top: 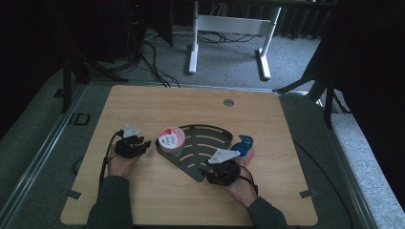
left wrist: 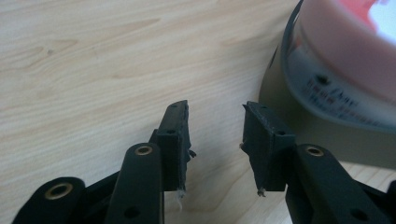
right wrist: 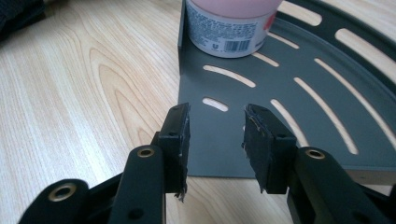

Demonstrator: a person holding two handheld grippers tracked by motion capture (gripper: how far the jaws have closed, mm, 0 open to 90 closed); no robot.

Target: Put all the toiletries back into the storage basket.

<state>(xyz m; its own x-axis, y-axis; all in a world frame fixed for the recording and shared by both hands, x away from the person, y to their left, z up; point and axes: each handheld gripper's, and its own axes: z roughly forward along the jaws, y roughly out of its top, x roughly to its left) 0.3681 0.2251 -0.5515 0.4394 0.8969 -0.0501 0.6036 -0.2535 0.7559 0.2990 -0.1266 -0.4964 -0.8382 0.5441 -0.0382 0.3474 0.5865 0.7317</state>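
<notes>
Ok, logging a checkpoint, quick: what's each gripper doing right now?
Left gripper: open, nothing between the jaws, beside the pink jar.
Right gripper: open, empty, over the dark slotted tray.

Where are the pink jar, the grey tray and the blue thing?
Pink jar (top: 171, 139), high view, on its lid.
Grey tray (right wrist: 243, 140), right gripper view, on its flat floor.
Blue thing (top: 245, 142), high view, on its top.

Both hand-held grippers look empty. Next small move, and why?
Probably ease the left hand-held gripper toward the pink jar. Its jaws stand open with nothing between them, and the jar sits close by on the dark slotted tray. The right hand-held gripper is also open, hovering at the tray's near edge.
</notes>
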